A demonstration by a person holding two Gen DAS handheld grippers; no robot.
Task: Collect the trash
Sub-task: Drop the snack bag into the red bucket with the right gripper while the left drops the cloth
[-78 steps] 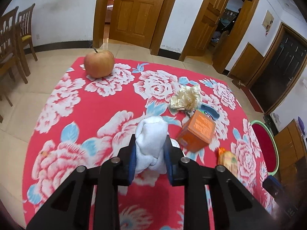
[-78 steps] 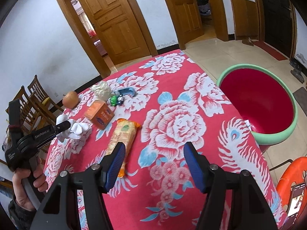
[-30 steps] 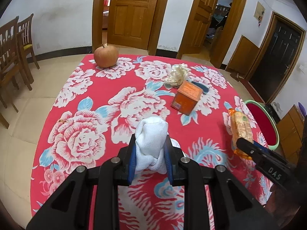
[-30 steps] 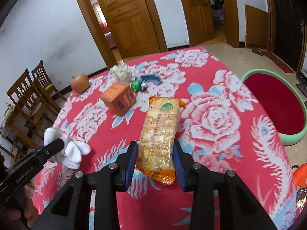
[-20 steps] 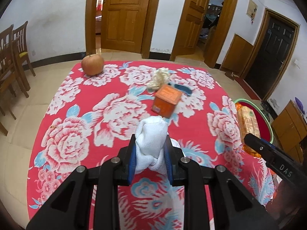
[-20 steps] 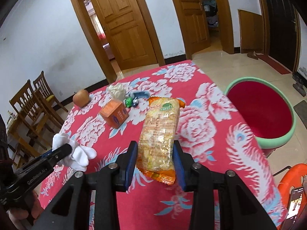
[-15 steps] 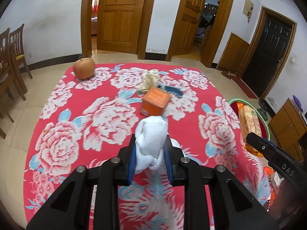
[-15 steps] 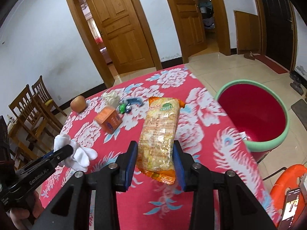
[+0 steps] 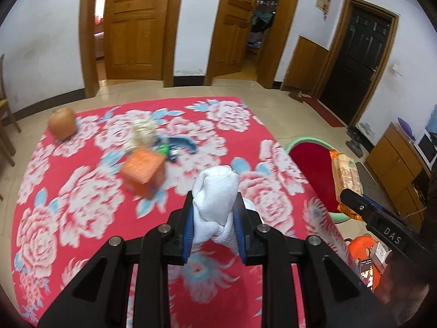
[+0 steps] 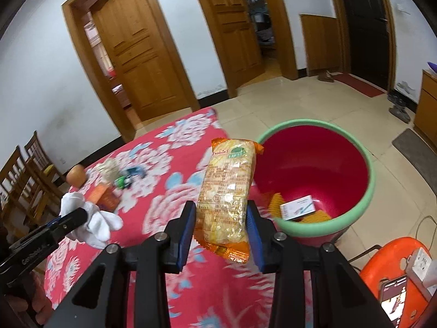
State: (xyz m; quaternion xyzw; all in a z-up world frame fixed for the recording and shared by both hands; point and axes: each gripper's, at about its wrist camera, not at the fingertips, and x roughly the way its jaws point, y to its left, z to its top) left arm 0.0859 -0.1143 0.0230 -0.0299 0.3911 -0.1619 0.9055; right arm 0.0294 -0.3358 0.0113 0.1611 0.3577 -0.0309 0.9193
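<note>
My left gripper point(image 9: 214, 216) is shut on a wad of white cloth point(image 9: 214, 196), held above the red flowered tablecloth point(image 9: 82, 199). My right gripper point(image 10: 220, 229) is shut on a yellow snack packet point(image 10: 228, 188) with orange ends, raised over the table's right edge beside the red bin with a green rim point(image 10: 314, 169). The bin holds a small white box and orange scraps. In the left wrist view the snack packet point(image 9: 345, 172) and the right gripper point(image 9: 355, 205) show at the right, in front of the bin point(image 9: 308, 164). The white cloth point(image 10: 90, 218) in the left gripper point(image 10: 77, 216) appears at the left of the right wrist view.
On the table lie an orange box point(image 9: 143, 168), a crumpled pale wrapper point(image 9: 143, 132), a blue and green toy point(image 9: 177, 147) and an apple point(image 9: 62, 123). Wooden chairs point(image 10: 24, 175) stand left of the table. An orange stool point(image 10: 393, 268) carrying a phone sits lower right.
Both grippers have swung to the right with their loads, toward the bin. The bin now fills more of the right wrist view, and the table items have slid left.
</note>
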